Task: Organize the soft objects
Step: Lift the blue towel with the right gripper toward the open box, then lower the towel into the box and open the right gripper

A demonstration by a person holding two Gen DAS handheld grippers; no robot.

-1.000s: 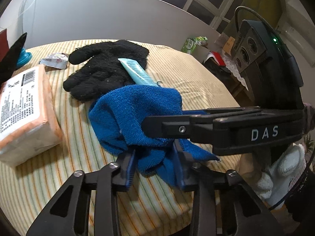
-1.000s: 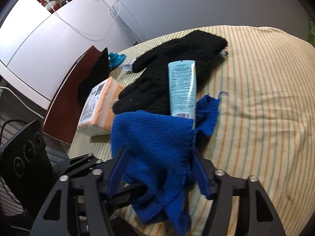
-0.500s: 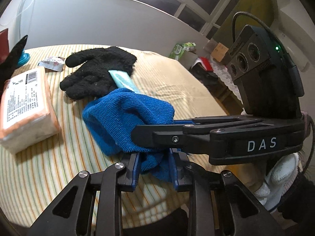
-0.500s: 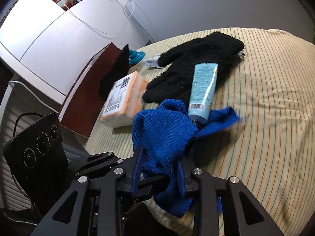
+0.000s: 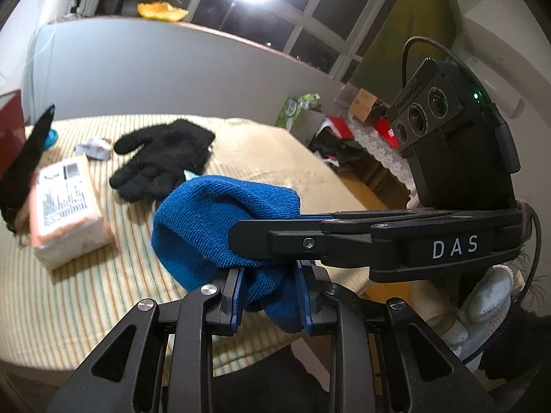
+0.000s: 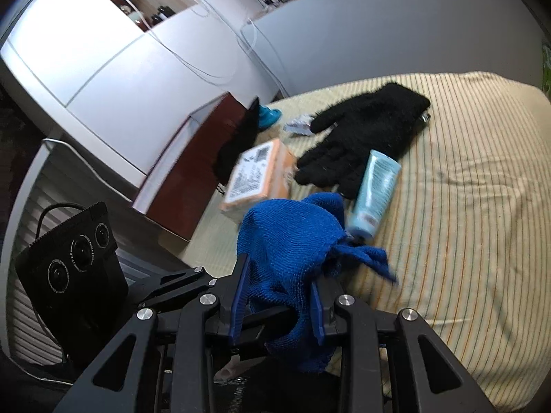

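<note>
Both grippers are shut on one blue terry cloth, bunched and lifted above the striped tablecloth. My left gripper pinches its lower fold. My right gripper pinches the same cloth from the other side; it also shows in the left wrist view, crossing over the cloth. A black knit glove lies flat farther back, also in the right wrist view. A light blue tube lies on the glove's edge beside the cloth.
An orange-and-white wrapped pack lies left of the cloth, also in the right wrist view. A small foil wrapper and a teal object lie near the far edge. A dark red box stands at the table's left.
Both grippers have risen and pulled back toward the near edge with the blue cloth, lifting it clear of the tube and glove. The cloth is more bunched.
</note>
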